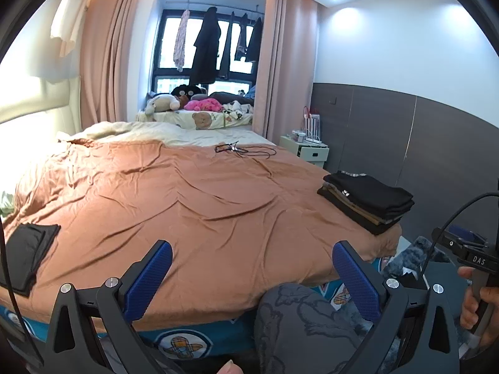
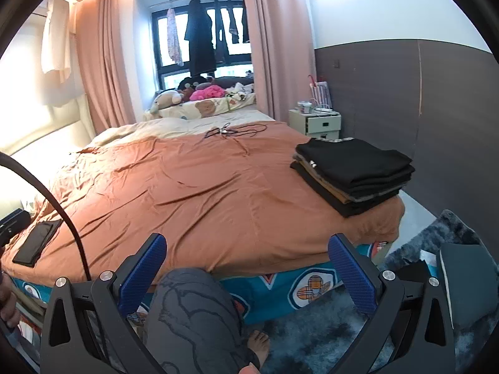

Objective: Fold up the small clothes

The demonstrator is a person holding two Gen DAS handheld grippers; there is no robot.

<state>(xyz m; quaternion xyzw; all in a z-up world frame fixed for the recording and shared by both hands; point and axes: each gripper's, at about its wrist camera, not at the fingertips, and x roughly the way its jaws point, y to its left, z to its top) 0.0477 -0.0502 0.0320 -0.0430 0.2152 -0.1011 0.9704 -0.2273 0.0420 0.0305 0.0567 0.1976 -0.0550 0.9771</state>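
A stack of folded dark and tan clothes sits at the bed's right front corner. A single folded black garment lies flat near the left front edge. My left gripper hovers open over the front edge of the orange bed cover, with nothing between its blue fingers. My right gripper is also open and empty, held just off the bed's front edge. The right gripper's black body and the hand holding it show at the right of the left wrist view.
A person's knee in grey patterned trousers presses against the bed's front side, with a bare foot on a blue shaggy rug. Black cables lie at the far side. A white nightstand stands by the grey wall.
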